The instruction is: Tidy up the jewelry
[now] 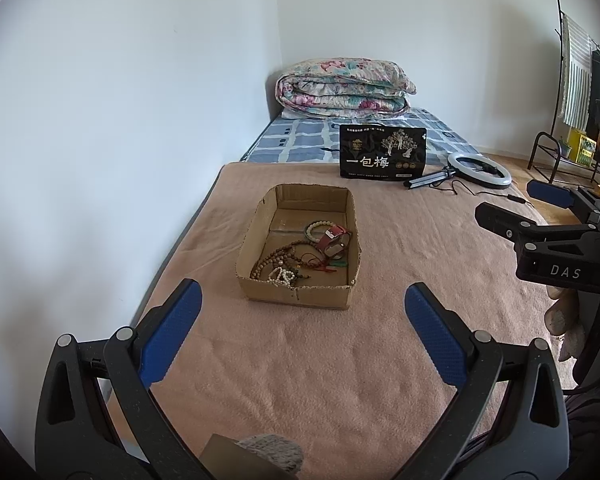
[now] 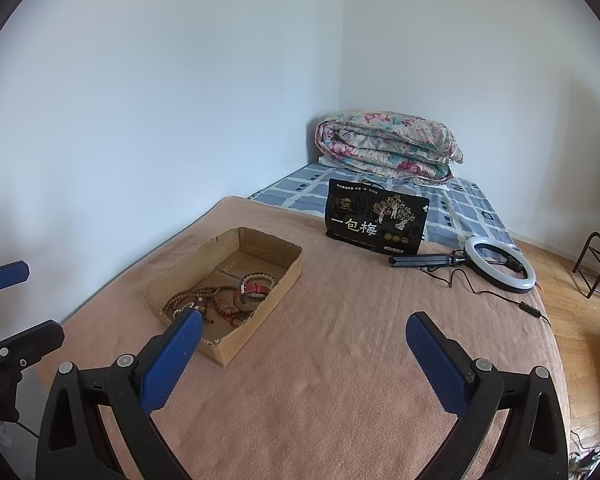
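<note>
- The left gripper [image 1: 303,312] is hovering just short of the cardboard box [image 1: 300,294], its blue pads spread wide and holding nothing, apparently lined up so the box sits squarely between them.
- The right gripper [image 2: 304,334] is hanging to the right of the cardboard box, fingers likewise splayed apart and empty; its body, seen from the left wrist, is showing the letters "DAS".
- The jewelry [image 1: 310,252] is lying heaped inside the cardboard box: brown bead strands, a pale bead bracelet, a green bangle, a red strap and red cords, tangled together toward the near right corner.
- That gathered pile could be sorted already or waiting to be sorted; the box alone is not settling which.
- Beyond the cardboard box, a black pouch [image 1: 382,152] is standing upright, reading "一包梅" in large white characters.
- Right of the pouch, a ring light [image 1: 480,170] is lying flat on the pink blanket [image 1: 340,360].
</note>
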